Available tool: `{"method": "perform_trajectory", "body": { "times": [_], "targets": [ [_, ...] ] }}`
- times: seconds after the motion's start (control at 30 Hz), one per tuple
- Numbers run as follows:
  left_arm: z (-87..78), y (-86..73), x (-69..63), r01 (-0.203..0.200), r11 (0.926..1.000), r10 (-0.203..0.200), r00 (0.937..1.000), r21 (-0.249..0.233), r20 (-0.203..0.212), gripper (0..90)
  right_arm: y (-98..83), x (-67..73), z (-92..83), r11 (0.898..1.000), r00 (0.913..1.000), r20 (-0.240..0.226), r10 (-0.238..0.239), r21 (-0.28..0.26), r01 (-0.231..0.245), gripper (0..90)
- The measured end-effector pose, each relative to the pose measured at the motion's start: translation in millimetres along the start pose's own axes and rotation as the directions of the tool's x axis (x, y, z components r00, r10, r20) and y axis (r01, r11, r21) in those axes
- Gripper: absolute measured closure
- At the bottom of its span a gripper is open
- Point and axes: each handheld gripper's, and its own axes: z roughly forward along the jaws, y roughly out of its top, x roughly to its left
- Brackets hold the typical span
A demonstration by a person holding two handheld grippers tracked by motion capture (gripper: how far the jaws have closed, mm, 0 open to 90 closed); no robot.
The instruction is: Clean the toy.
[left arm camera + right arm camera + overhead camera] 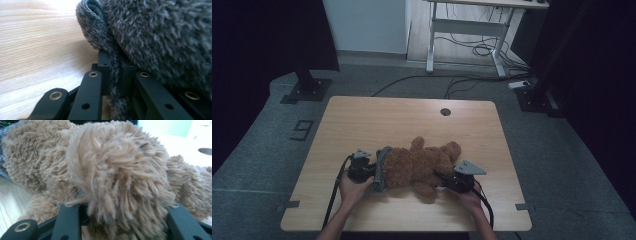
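Currently a brown teddy bear (422, 167) lies mid-bench (412, 115), long axis left-right, head end toward the left under a grey knit hat (382, 170). Left tongs (113, 75) pinch the hat's edge, jaws nearly together. Right tongs (125, 220) clamp a furry limb at middling width. Risk: the thin knit hem slips out under pull, or the bear drags along instead of staying pinned.

Each black claw (373, 172) carries brass-ringed holes, a grey three-cornered plate and a trailing black cable.
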Motion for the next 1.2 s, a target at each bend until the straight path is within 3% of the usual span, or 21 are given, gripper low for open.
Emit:
{"method": "perform_trajectory", "body": {
  "times": [0.2, 0.4, 0.5, 0.6, 0.7, 0.83, 1.0, 1.07, 1.13, 1.2],
  "targets": [
    [2.1, 7.7, 1.4, 0.067, 0.9971, -0.065, 0.9954, -0.034, 0.071, 82.1, 4.8, 2.4, -1.5, 1.0, 1.0, 0.001, -0.007, -0.029, 0.007, 55.9],
    [0.6, 30.2, 5.1, 0.096, 0.9889, -0.085, 0.9913, -0.113, 0.1, 82.4, 19.6, -1.1, -0.3, 0.991, 0.9977, 0.014, -0.066, -0.117, 0.067, 56.7],
    [-0.2, 45.8, 7.4, 0.097, 0.9835, -0.084, 0.9927, -0.153, 0.086, 82.4, 34.9, -6.8, 4.9, 0.983, 0.994, 0.044, -0.1, -0.152, 0.106, 56.5],
    [7.6, 50.9, 11.4, 0.102, 0.9839, -0.093, 0.9936, -0.147, 0.064, 82.3, 42.8, -13.6, 14.7, 0.981, 0.9882, 0.079, -0.131, -0.136, 0.141, 56.2],
    [19.6, 43.0, 15.6, 0.11, 0.9878, -0.107, 0.9937, -0.111, 0.033, 82.3, 38.0, -16.4, 24.9, 0.985, 0.986, 0.09, -0.141, -0.091, 0.149, 56.1],
    [27.2, 29.6, 19.8, 0.108, 0.9918, -0.106, 0.994, -0.069, 0.026, 82.1, 25.0, -12.0, 28.0, 0.985, 0.9838, 0.075, -0.163, -0.047, 0.167, 55.7],
    [21.4, 24.4, 23.1, 0.11, 0.9912, -0.107, 0.9935, -0.075, 0.037, 81.1, 12.7, -6.0, 22.6, 0.984, 0.9838, 0.053, -0.171, -0.048, 0.174, 55.7],
    [12.3, 25.8, 26.0, 0.115, 0.9887, -0.111, 0.993, -0.097, 0.039, 80.3, 6.8, -4.6, 18.9, 0.984, 0.9843, 0.042, -0.171, -0.05, 0.173, 55.7],
    [-1.7, 30.1, 27.9, 0.13, 0.9812, -0.124, 0.9909, -0.143, 0.053, 80.0, 3.0, -3.8, 15.9, 0.985, 0.9858, 0.033, -0.165, -0.05, 0.166, 55.7],
    [-18.9, 39.8, 23.5, 0.112, 0.9744, -0.102, 0.993, -0.195, 0.06, 79.9, 2.4, -1.8, 14.2, 0.983, 0.9835, 0.029, -0.179, -0.043, 0.18, 55.7]
  ]
}}
